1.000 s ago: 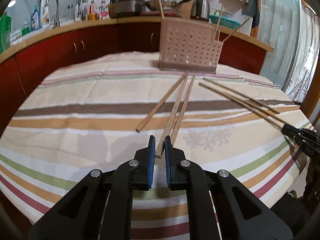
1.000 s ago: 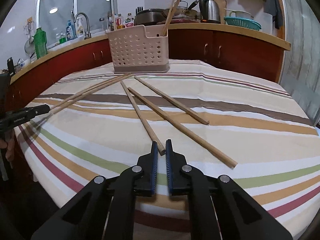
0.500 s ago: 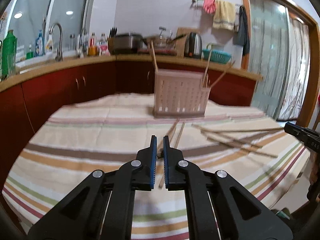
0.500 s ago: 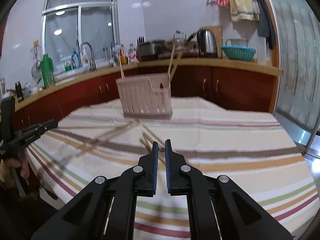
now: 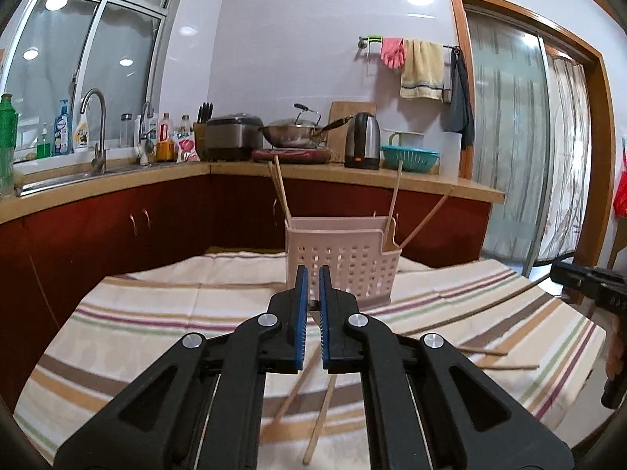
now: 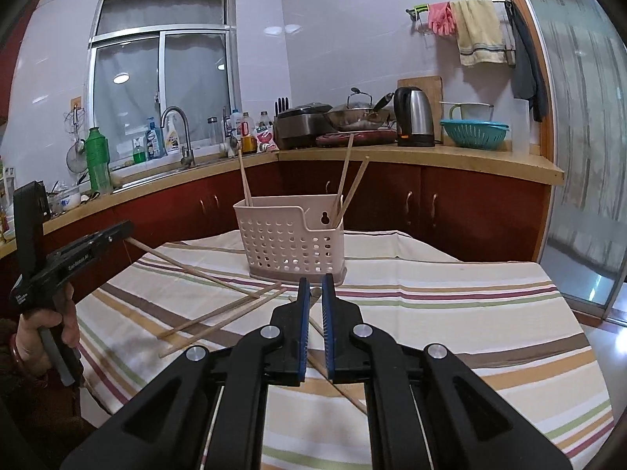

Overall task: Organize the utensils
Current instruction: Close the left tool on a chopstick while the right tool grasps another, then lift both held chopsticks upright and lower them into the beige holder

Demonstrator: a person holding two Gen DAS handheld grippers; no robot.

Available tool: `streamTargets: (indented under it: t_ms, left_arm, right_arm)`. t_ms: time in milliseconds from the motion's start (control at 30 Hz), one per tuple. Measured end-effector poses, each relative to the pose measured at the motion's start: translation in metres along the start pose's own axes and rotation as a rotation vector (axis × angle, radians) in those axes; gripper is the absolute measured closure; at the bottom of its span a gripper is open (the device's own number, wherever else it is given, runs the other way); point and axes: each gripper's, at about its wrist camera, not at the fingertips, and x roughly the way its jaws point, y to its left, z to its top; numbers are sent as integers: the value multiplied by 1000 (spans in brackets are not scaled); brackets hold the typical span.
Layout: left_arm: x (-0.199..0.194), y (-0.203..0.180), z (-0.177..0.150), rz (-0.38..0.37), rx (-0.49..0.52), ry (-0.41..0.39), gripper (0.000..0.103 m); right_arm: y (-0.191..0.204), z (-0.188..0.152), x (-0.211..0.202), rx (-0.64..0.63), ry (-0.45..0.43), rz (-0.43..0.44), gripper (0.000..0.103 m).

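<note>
A pale pink perforated holder (image 5: 341,260) (image 6: 290,239) stands at the table's far side with three chopsticks upright in it. My left gripper (image 5: 312,274) is shut on a wooden chopstick (image 6: 188,269), lifted, its far end still on the cloth; the right wrist view shows it from the side (image 6: 117,231). My right gripper (image 6: 315,284) is shut on another chopstick (image 6: 313,293), seen end-on between the blue pads; it shows at the right edge of the left wrist view (image 5: 584,280). Several loose chopsticks (image 5: 317,423) (image 6: 223,319) lie on the striped tablecloth.
The round table (image 6: 450,313) with the striped cloth fills the foreground. Behind it runs a red-fronted counter (image 5: 117,219) with a sink, bottles, rice cooker, wok, kettle (image 6: 413,117) and teal colander. A glass sliding door (image 5: 509,156) is at the right.
Both grippers rose from the table, each with a chopstick pinched in it. The views tilted up from the cloth toward the holder and counter.
</note>
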Motion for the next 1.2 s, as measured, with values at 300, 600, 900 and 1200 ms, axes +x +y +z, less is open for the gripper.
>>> streamTargets:
  t_ms: [300, 600, 900, 1200]
  left_arm:
    - [23, 2, 22, 1, 22, -45, 97]
    - [54, 3, 46, -11, 44, -80, 97]
    - [78, 9, 59, -25, 43, -88, 97]
    - [92, 12, 65, -37, 31, -94, 97]
  right_arm:
    - [-1, 16, 23, 9, -10, 12, 96]
    - [1, 48, 50, 1, -47, 17, 96]
    - [6, 72, 76, -28, -61, 32, 96]
    - [9, 86, 93, -44, -64, 34, 96]
